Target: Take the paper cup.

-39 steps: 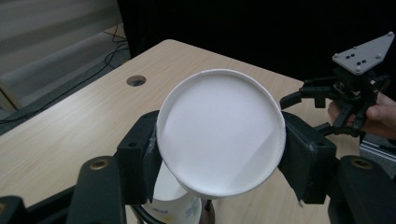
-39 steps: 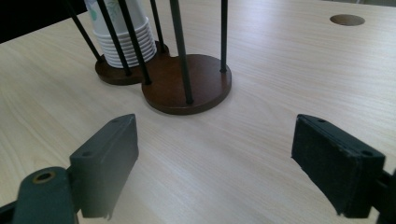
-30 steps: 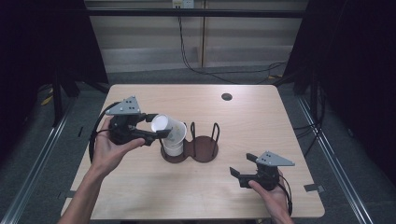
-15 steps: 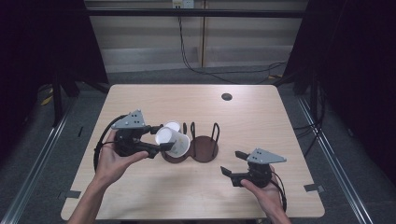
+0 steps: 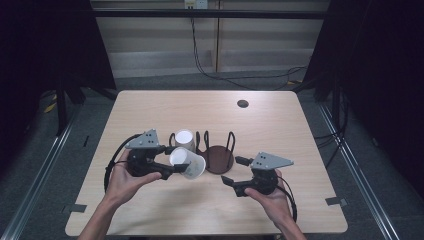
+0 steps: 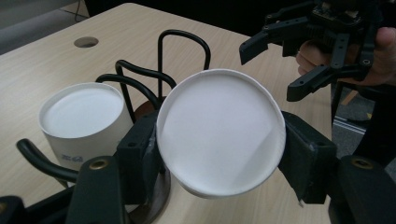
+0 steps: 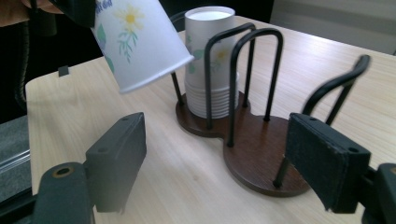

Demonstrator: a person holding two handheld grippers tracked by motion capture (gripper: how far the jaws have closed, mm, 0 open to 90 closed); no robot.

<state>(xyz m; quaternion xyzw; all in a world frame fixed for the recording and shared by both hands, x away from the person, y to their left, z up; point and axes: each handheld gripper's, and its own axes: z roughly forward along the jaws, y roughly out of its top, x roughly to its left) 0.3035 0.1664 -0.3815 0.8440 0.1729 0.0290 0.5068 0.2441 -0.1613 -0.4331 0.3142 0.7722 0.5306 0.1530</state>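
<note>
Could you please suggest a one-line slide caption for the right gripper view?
Left gripper holds a flower-printed paper cup tilted beside the cup stack in a wire-and-wood holder.

The left hand (image 5: 122, 177) comes in from the bottom of the high view and holds the left gripper (image 5: 176, 161), which points to the right with its jaws pressed on something between them. The right hand (image 5: 270, 197) holds the right gripper (image 5: 234, 171), which points to the left. Its jaws have just been closing, they stand apart now and nothing is between them.
</note>
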